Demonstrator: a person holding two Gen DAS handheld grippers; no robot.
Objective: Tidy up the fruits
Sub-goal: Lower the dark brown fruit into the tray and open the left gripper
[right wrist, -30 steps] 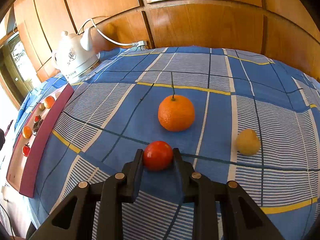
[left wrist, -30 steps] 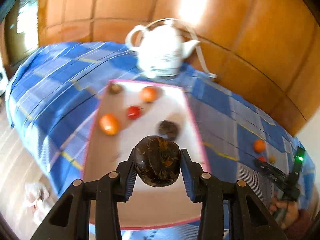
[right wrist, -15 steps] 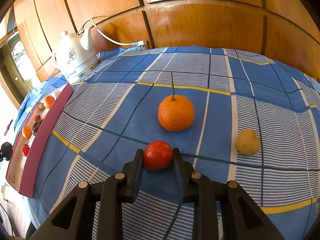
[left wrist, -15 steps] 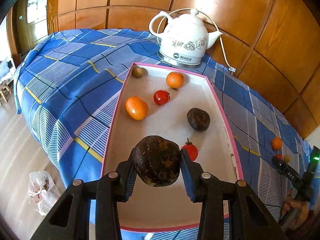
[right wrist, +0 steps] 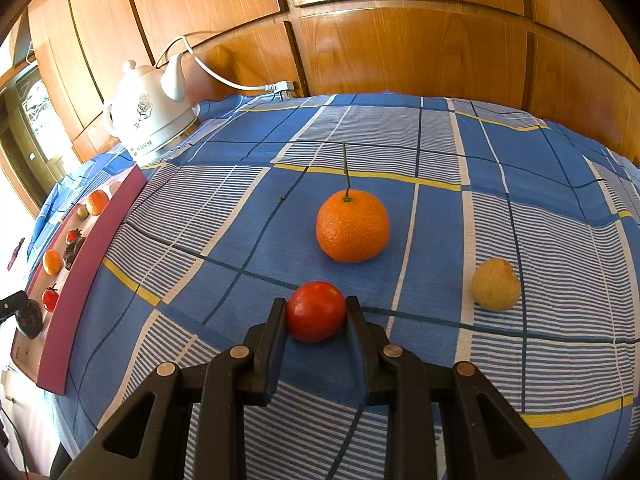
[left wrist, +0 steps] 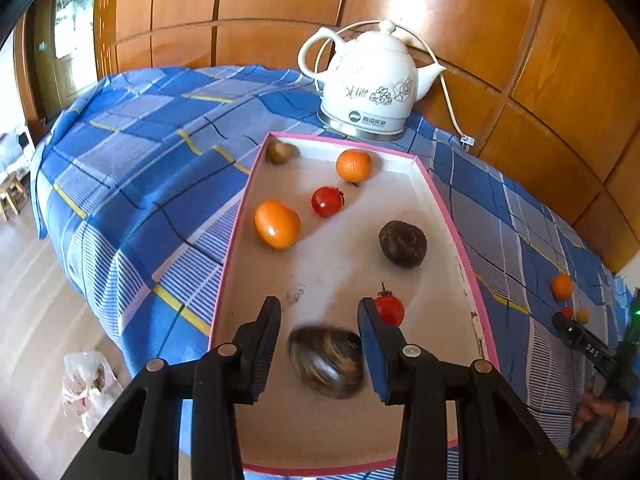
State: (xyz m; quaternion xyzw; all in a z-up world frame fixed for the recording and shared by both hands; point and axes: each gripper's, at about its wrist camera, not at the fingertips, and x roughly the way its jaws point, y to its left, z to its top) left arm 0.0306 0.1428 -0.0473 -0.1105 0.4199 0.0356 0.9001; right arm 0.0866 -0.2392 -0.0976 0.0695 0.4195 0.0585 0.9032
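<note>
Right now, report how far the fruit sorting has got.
Done: six fruits sit in the tray, and a seventh, the blurred dark fruit, is below the open jaws of the left gripper. In hand: the right gripper is shut on a tomato on the cloth. Left: the orange and the yellowish fruit beside it.

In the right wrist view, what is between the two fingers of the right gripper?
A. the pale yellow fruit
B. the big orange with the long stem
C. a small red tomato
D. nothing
C: the right gripper has both pads pressed on the small red tomato; the orange and the pale yellow fruit lie apart on the blue checked cloth.
</note>
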